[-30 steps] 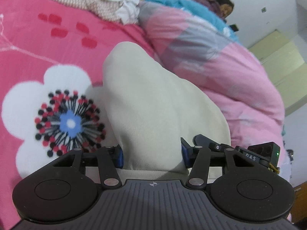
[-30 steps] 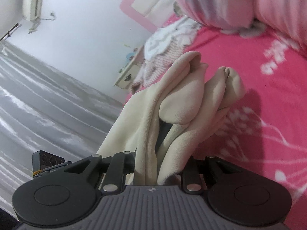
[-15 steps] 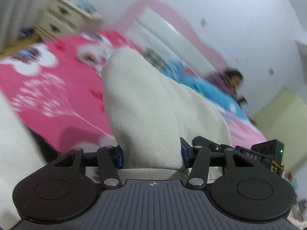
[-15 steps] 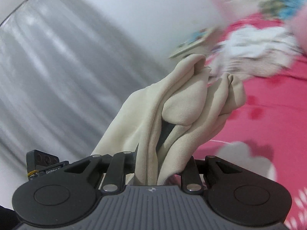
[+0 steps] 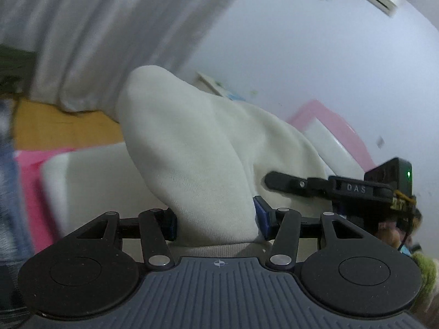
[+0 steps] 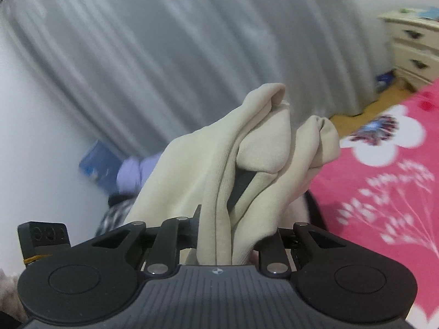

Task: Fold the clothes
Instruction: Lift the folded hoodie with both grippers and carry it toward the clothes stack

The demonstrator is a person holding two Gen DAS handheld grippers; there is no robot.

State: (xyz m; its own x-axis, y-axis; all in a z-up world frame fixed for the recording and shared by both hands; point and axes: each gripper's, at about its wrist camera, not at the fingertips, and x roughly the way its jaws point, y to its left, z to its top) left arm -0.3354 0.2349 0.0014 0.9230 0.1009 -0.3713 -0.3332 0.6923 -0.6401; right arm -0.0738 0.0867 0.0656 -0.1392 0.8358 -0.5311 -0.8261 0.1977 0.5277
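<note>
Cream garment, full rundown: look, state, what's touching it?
The cream knit garment looks soft and fleecy, with a stitched seam visible in the right wrist view. It is bunched, not folded. The left tool clamps a thick smooth fold; the right tool clamps a narrower crumpled bundle whose tips poke up. It appears held above the pink floral bedspread.

A bed (image 6: 389, 192) with a pink cover is showing to the right of the right tongs, its cover printed with a white flower (image 6: 384, 139) and white sprigs. Beyond it, wooden floor (image 6: 384, 98) is running under a cream drawer chest (image 6: 414, 46).
</note>
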